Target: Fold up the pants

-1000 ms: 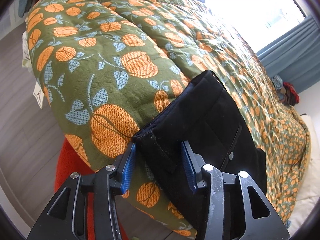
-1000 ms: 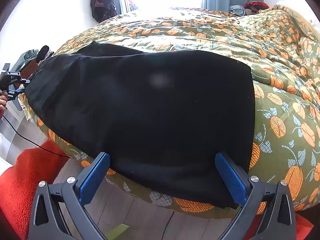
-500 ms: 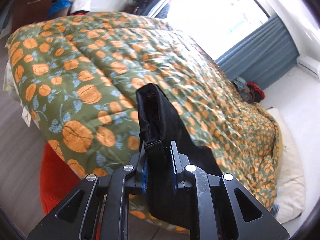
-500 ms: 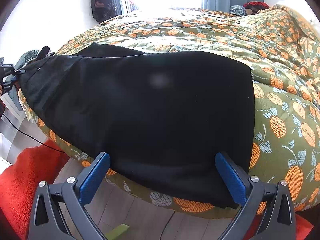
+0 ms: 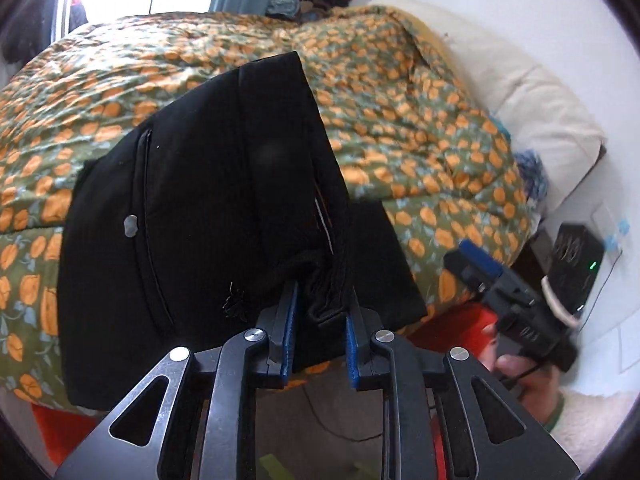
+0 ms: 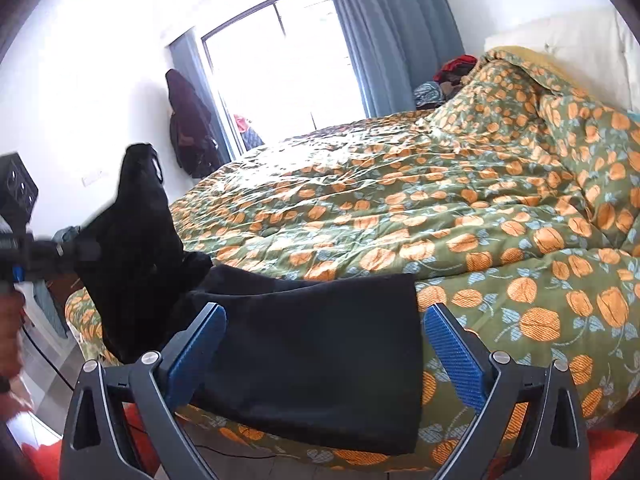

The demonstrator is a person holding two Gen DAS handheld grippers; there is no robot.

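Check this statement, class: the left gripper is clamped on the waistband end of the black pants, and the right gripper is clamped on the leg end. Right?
Not quite. The left gripper is shut on the waistband end of the black pants, but the right gripper is open: the right wrist view shows its blue pads spread wide either side of the leg end, gripping nothing.

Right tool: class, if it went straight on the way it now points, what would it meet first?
Probably the black pants lying on the bed's quilt. The right tool is open, the cloth straight ahead between its fingers; depth is unclear.
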